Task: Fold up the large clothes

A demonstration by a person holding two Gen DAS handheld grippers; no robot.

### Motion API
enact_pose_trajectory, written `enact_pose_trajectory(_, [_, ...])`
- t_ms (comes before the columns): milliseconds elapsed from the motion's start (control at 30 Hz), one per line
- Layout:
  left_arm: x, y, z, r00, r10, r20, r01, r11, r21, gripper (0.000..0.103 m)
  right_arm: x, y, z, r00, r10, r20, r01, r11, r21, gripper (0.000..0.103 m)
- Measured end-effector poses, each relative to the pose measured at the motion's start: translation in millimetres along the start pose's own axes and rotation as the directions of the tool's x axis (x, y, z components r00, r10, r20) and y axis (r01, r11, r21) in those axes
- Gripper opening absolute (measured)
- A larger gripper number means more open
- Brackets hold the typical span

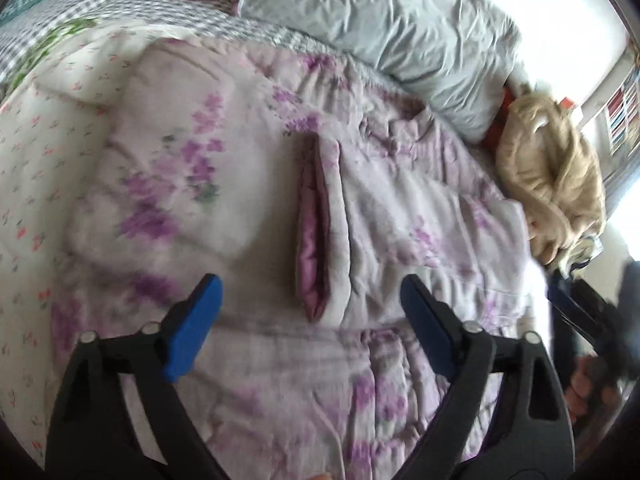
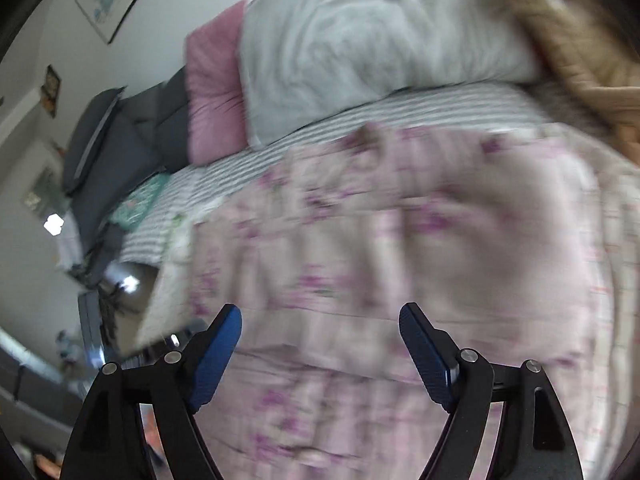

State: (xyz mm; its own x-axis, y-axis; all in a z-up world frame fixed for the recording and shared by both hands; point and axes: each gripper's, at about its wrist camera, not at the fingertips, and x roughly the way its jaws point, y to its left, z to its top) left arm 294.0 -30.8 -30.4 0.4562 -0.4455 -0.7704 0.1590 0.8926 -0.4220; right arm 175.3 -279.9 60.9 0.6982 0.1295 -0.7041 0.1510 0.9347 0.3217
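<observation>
The quilted floral garment (image 1: 360, 208) lay spread on the bed, directly ahead of the left gripper (image 1: 312, 312), toward twelve o'clock, with its pink-lined opening (image 1: 314, 240) running away from the fingertips along the twelve-to-six line, so the garment's long axis seemed to lie along that same line and the two halves fell to nine and three o'clock of it. The left gripper's jaws stood wide apart with nothing between them, hovering above the cloth just short of the near end of the opening. The right gripper (image 2: 320, 332) was likewise spread and empty, over the same garment (image 2: 400, 240), though its view was badly smeared (whether it touched the fabric could not be told). Of the two, the left seemed nearer to the opening, since that seam showed sharply at its twelve o'clock and could not be found in the right wrist view. My guess was that a fold would begin from one of the side edges, brought across that central line. Counted: one floral garment, two grippers, one grey pillow (image 1: 400, 32) at one o'clock, one pink pillow (image 2: 214, 88) at eleven o'clock in the right view, one tan knitted heap (image 1: 556, 184) at three o'clock, one checked sheet (image 1: 72, 16) beneath.
</observation>
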Motion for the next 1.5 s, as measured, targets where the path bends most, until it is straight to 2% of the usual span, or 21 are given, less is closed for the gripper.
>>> enact_pose_trajectory(100, [29.2, -9.1, 6.3, 0.998, 0.02, -0.063, -0.018, 1.0, 0.023, 0.069, -17.7, -41.5, -14.4, 0.993, -0.111, 0.045, 0.11, 0.994, 0.022, 0.082])
enact_pose_trajectory(167, [41.4, -16.8, 6.3, 0.996, 0.015, -0.086, -0.012, 0.999, 0.031, 0.027, -24.8, -73.7, -20.8, 0.984, -0.168, 0.062, 0.164, 0.984, 0.069, 0.082])
enact_pose_trajectory(200, [37.9, -22.1, 6.0, 0.998, 0.024, -0.063, -0.021, 0.998, 0.052, 0.022, -26.1, -86.8, -23.1, 0.982, -0.18, 0.065, 0.173, 0.98, 0.097, 0.082])
enact_pose_trajectory(267, [16.2, -34.9, 6.2, 1.0, -0.001, 0.027, -0.002, 0.994, 0.109, 0.018, -29.5, -110.2, -25.5, 0.98, -0.19, 0.065, 0.179, 0.973, 0.149, 0.082])
enact_pose_trajectory(367, [-30.4, -42.3, 11.1, 0.985, -0.058, 0.164, 0.036, 0.99, 0.138, 0.017, -30.7, -134.0, -24.9, 0.976, -0.207, 0.068, 0.191, 0.962, 0.193, 0.082])
enact_pose_trajectory(433, [-54.9, -37.4, 16.7, 0.97, -0.009, 0.245, -0.027, 0.989, 0.146, 0.017, -30.0, -142.7, -22.2, 0.972, -0.218, 0.083, 0.197, 0.959, 0.205, 0.082])
enact_pose_trajectory(500, [-55.9, -27.5, 20.2, 0.958, 0.097, 0.269, -0.14, 0.979, 0.146, 0.022, -25.6, -146.3, -18.5, 0.969, -0.228, 0.097, 0.204, 0.956, 0.211, 0.082])
enact_pose_trajectory(533, [-45.8, -18.2, 22.9, 0.95, 0.196, 0.243, -0.236, 0.96, 0.148, 0.031, -22.3, -146.9, -16.8, 0.968, -0.234, 0.096, 0.21, 0.955, 0.211, 0.082])
enact_pose_trajectory(600, [-35.7, -3.6, 23.1, 0.938, 0.282, 0.2, -0.311, 0.941, 0.132, 0.032, -13.8, -143.2, -13.5, 0.965, -0.25, 0.085, 0.23, 0.953, 0.196, 0.082])
enact_pose_trajectory(700, [-47.6, 1.7, 17.8, 0.936, 0.231, 0.266, -0.269, 0.956, 0.116, 0.032, -6.2, -129.5, -6.4, 0.962, -0.256, 0.093, 0.242, 0.96, 0.142, 0.082])
enact_pose_trajectory(800, [-44.4, -21.5, 19.5, 0.94, 0.151, 0.307, -0.213, 0.961, 0.179, 0.037, 8.7, -110.3, 7.2, 0.96, -0.261, 0.103, 0.253, 0.964, 0.085, 0.082])
enact_pose_trajectory(867, [-30.2, -38.5, 22.2, 0.946, 0.133, 0.295, -0.205, 0.952, 0.228, 0.045, 22.0, -99.5, 17.3, 0.959, -0.262, 0.106, 0.257, 0.965, 0.051, 0.082])
enact_pose_trajectory(1000, [13.3, -48.8, 23.7, 0.964, 0.127, 0.233, -0.193, 0.939, 0.284, 0.047, 61.5, -81.6, 31.2, 0.963, -0.255, 0.086, 0.257, 0.966, -0.016, 0.082])
enact_pose_trajectory(1033, [23.9, -45.7, 23.1, 0.966, 0.14, 0.217, -0.201, 0.935, 0.291, 0.051, 69.9, -81.4, 31.2, 0.965, -0.253, 0.074, 0.256, 0.966, -0.026, 0.082])
enact_pose_trajectory(1100, [56.0, -32.0, 19.4, 0.968, 0.196, 0.156, -0.237, 0.921, 0.311, 0.056, 98.4, -88.1, 29.9, 0.961, -0.276, 0.015, 0.277, 0.96, -0.048, 0.082])
enact_pose_trajectory(1167, [69.2, -17.7, 12.9, 0.976, 0.168, 0.141, -0.207, 0.919, 0.336, 0.057, 121.4, -102.2, 25.5, 0.945, -0.323, -0.055, 0.32, 0.946, -0.05, 0.083])
enact_pose_trajectory(1200, [66.6, -14.9, 11.8, 0.977, 0.147, 0.152, -0.19, 0.924, 0.332, 0.057, 127.0, -113.9, 22.6, 0.945, -0.319, -0.072, 0.319, 0.948, -0.02, 0.084])
enact_pose_trajectory(1333, [45.0, -25.4, 14.2, 0.974, 0.186, 0.133, -0.219, 0.922, 0.318, 0.059, 106.3, -119.4, 23.8, 0.951, -0.303, -0.063, 0.306, 0.951, 0.048, 0.085])
enact_pose_trajectory(1400, [27.0, -31.7, 10.6, 0.969, 0.211, 0.132, -0.243, 0.917, 0.315, 0.073, 86.8, -113.0, 21.2, 0.951, -0.302, -0.068, 0.305, 0.952, 0.035, 0.085])
enact_pose_trajectory(1433, [17.1, -34.9, 6.4, 0.965, 0.228, 0.133, -0.258, 0.917, 0.303, 0.087, 79.6, -110.3, 19.5, 0.954, -0.292, -0.068, 0.295, 0.955, 0.035, 0.085])
enact_pose_trajectory(1500, [-4.1, -38.2, -5.1, 0.962, 0.241, 0.131, -0.269, 0.921, 0.282, 0.09, 53.7, -104.5, 10.7, 0.962, -0.266, -0.064, 0.269, 0.962, 0.043, 0.085])
